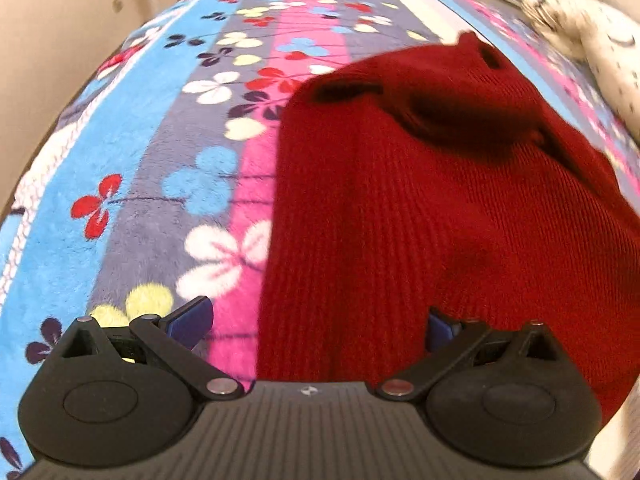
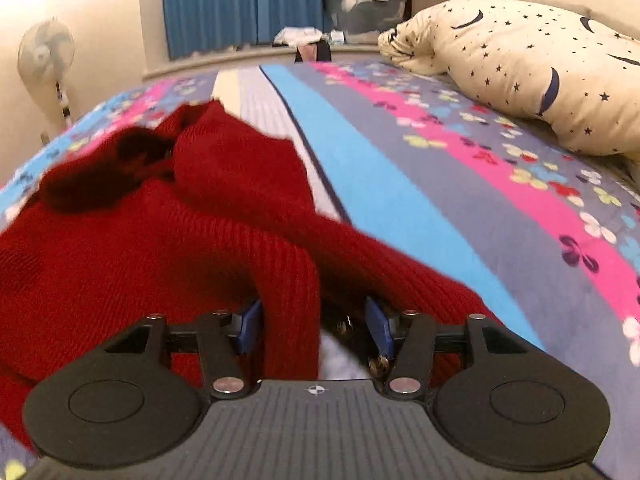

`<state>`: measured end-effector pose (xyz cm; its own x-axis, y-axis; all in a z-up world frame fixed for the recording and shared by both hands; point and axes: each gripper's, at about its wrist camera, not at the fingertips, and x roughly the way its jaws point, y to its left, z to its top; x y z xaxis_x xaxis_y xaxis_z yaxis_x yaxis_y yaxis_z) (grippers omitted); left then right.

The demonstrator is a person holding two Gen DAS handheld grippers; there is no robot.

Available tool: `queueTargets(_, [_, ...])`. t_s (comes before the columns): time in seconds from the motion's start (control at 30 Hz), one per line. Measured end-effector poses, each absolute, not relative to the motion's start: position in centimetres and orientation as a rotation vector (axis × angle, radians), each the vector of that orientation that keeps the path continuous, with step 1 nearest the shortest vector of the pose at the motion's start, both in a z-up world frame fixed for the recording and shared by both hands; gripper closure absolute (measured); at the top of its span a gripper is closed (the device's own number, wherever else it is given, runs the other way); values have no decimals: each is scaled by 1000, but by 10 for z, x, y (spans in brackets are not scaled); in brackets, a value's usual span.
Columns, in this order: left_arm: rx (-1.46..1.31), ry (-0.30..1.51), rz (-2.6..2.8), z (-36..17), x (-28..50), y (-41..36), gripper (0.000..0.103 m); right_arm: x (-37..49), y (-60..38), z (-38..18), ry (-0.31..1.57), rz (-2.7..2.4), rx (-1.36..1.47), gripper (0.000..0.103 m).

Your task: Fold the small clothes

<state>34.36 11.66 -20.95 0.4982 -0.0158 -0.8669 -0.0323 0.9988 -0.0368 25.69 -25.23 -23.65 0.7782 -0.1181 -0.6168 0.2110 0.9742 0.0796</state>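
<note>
A small red knitted sweater (image 1: 420,200) lies crumpled on the floral striped blanket (image 1: 140,184). My left gripper (image 1: 316,320) is open wide, with the sweater's edge lying between its blue pads (image 1: 192,320); the right pad is partly covered by the knit. In the right wrist view the same sweater (image 2: 140,240) fills the left side. My right gripper (image 2: 316,324) is open, and a ribbed fold of the sweater hangs between its blue pads (image 2: 248,328) without being pinched.
A cream pillow with stars and moons (image 2: 532,68) lies at the bed's far right, also in the left wrist view (image 1: 600,40). Beyond the bed stand a fan (image 2: 46,60), blue curtains (image 2: 256,0) and a storage box (image 2: 364,8). Bare blanket (image 2: 460,208) lies right of the sweater.
</note>
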Motion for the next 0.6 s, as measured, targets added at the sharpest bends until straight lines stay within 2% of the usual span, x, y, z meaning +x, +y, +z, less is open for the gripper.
queueTargets(0.1, [-122, 1073, 28, -208, 358, 127, 0, 262, -279, -234, 713, -155, 322, 42])
queueTargets(0.17, [-156, 1094, 42, -208, 365, 131, 0, 263, -299, -238, 770, -165, 459, 34])
queueTargets(0.23, [-163, 1104, 60, -204, 370, 131, 0, 259, -300, -239, 809, -151, 514, 34])
queueTargets(0.3, [-148, 1089, 79, -196, 369, 129, 0, 248, -286, -231, 802, -121, 420, 31])
queueTargets(0.43, [-146, 1067, 71, -186, 370, 130, 0, 216, -240, -230, 764, -42, 155, 17])
queueTargets(0.6, [-132, 1041, 77, -174, 369, 131, 0, 209, -204, -261, 797, -57, -65, 17])
